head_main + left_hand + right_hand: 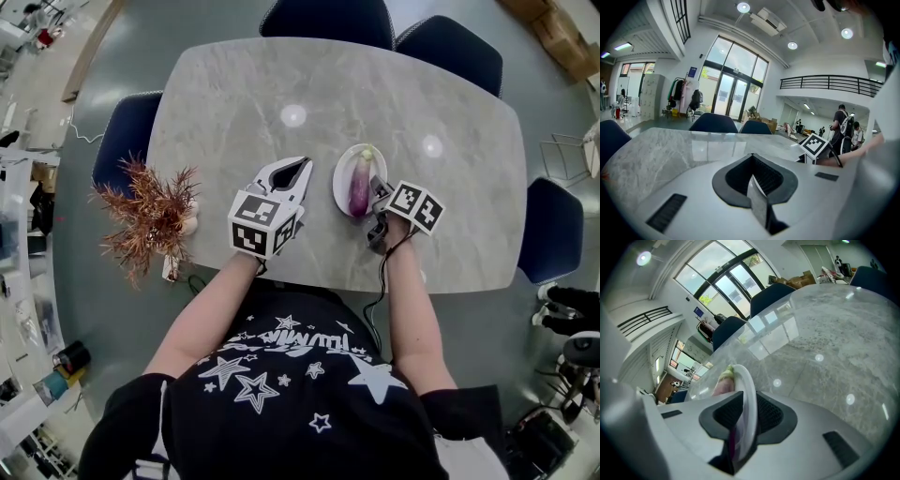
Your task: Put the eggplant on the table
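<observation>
A purple eggplant (pixel 359 187) with a green stem lies on a small white plate (pixel 341 184) near the front of the grey marble table (pixel 375 94). My right gripper (pixel 377 194) is shut on the plate's right rim. In the right gripper view the plate (pixel 750 394) stands edge-on between the jaws, with the eggplant (pixel 723 383) on its left face. To the left of the plate, my left gripper (pixel 298 167) hovers over bare tabletop. Its jaws meet with nothing between them in the left gripper view (pixel 757 187).
A dried reddish-brown plant (pixel 150 216) stands at the table's left edge. Dark blue chairs ring the table at the back (pixel 323 17), back right (pixel 450 47), right (pixel 553 230) and left (pixel 122 136). The right gripper's marker cube (pixel 814 145) shows in the left gripper view.
</observation>
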Demonstrator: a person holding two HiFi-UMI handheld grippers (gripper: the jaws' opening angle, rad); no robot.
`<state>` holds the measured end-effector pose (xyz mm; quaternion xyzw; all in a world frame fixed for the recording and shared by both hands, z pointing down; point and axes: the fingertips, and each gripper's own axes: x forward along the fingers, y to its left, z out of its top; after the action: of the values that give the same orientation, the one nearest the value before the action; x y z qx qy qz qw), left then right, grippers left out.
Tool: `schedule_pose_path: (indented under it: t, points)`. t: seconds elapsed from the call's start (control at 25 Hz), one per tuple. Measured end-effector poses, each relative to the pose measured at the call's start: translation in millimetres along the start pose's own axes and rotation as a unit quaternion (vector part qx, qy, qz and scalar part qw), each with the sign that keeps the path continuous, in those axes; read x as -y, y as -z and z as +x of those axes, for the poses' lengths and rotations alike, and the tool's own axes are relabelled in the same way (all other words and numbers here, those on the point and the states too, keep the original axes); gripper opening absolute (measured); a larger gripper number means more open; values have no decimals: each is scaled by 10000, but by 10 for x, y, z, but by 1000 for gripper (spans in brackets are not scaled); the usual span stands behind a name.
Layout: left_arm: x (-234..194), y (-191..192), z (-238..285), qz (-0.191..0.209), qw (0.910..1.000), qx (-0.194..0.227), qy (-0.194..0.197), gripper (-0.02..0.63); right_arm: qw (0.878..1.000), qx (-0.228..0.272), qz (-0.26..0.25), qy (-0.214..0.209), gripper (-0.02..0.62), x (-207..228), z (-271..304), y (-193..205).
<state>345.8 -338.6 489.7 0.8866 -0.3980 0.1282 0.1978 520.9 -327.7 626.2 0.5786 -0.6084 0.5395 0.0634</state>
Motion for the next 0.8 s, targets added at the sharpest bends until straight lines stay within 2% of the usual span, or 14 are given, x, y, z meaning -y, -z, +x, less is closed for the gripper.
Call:
schedule_pose_path:
  t: [0.16, 0.48, 0.8]
  points:
    - [15, -11, -46, 26, 10000, 24, -23, 8, 9996, 62, -224, 182, 64, 61, -48, -6]
    - [-44, 12, -179, 44, 9999, 78, -47, 6, 9987, 385, -176, 289, 64, 201, -256, -65]
    - [109, -101, -219, 291, 9985, 158, 438, 8, 9957, 921, 121, -22, 63, -22, -555, -92]
